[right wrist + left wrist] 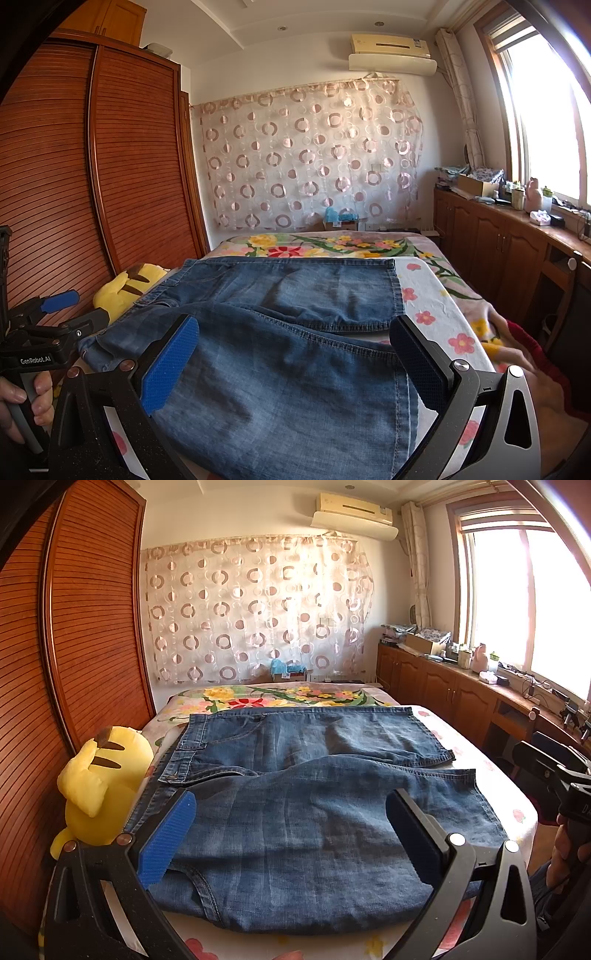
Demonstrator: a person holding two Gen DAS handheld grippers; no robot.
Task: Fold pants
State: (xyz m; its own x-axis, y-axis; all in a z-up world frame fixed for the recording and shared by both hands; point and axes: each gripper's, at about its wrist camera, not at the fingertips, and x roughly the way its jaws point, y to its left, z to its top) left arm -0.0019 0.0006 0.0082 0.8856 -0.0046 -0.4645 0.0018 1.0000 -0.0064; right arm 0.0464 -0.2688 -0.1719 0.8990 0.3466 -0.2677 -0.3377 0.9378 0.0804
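Observation:
Blue denim pants (295,812) lie flat across the bed, waistband to the left and both leg hems to the right, the near leg partly overlapping the far one. My left gripper (291,830) hovers open over the near leg, with blue-padded fingers (166,834) spread wide and nothing held. In the right wrist view the pants (288,332) fill the foreground. My right gripper (293,363) is open above them near the hem side, empty. The right gripper (557,779) also shows at the right edge of the left view. The left gripper (55,306) shows at the left edge of the right view.
A yellow plush toy (99,786) sits at the bed's left edge beside a slatted wooden wardrobe (92,627). The floral bedsheet (436,317) extends right and back. Low wooden cabinets (443,686) with clutter run under the window at the right.

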